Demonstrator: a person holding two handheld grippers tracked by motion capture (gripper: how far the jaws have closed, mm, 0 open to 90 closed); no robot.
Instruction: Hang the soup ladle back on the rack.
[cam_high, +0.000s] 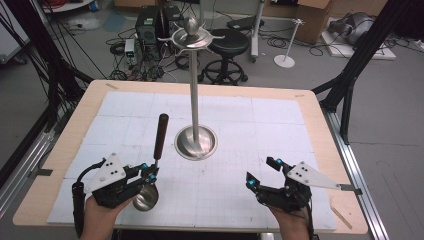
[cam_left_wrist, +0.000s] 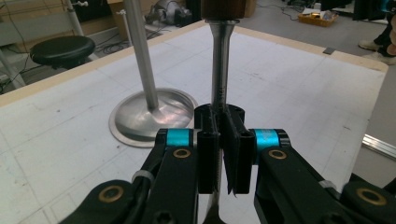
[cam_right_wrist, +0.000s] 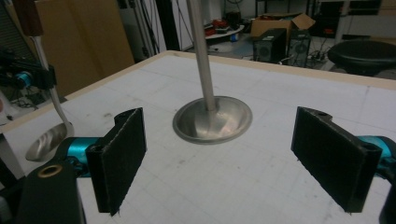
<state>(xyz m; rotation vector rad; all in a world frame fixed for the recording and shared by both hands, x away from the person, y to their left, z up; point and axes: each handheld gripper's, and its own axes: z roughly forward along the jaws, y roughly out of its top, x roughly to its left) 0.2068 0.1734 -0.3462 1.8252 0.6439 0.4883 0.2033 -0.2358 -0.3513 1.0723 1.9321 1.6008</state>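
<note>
Ladle clamped upright at the desk's near left.
The left hand-held gripper (cam_high: 150, 173) pinches the ladle (cam_high: 159, 145) by its metal stem, near the steel stand (cam_high: 195, 142); the right hand-held gripper (cam_high: 262, 172) has jaws apart, holding nothing.

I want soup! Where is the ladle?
In the high view, the ladle is near the table's left front, held in the left gripper, beside the stand.
</note>
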